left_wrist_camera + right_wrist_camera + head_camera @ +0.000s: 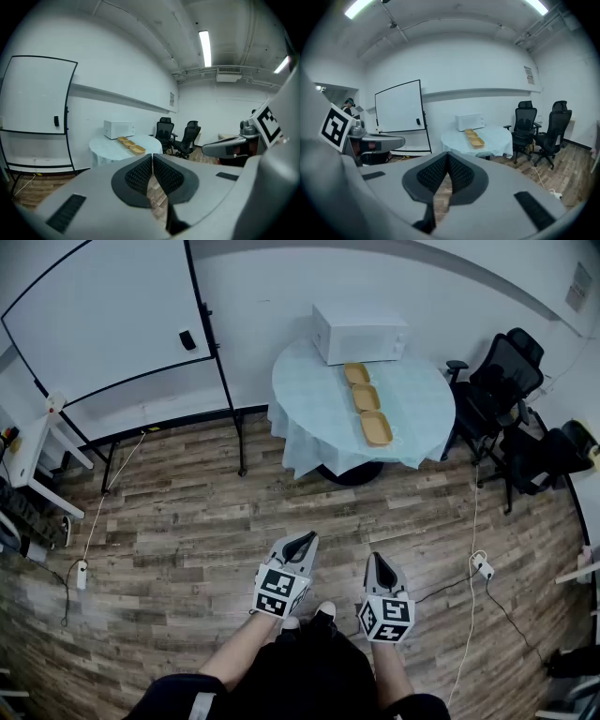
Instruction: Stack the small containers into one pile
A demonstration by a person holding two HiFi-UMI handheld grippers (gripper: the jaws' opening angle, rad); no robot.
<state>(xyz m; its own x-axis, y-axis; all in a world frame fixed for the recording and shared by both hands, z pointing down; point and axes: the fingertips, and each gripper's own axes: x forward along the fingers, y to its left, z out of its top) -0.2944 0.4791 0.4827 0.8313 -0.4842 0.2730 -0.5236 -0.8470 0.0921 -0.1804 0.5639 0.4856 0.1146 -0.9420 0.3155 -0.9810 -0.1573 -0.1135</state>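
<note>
Microwave [360, 333] behind 3 containers [366, 397] on table [309, 395], chairs [497, 381] at R

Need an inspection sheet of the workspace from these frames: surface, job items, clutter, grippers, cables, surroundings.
Surface: round table under a pale cloth, across the room from the person.
Job's things: three tan containers in a row on the table, not stacked.
Clutter: white microwave at the table's back; nothing else seen on it.
Grippers: left hand-held gripper and right hand-held gripper both shut, empty, held low by the person, far from the table.
Cables: left cable and right cable, both white, lie on the floor.
Surroundings: whiteboard at left, office chairs at right, wood floor.
</note>
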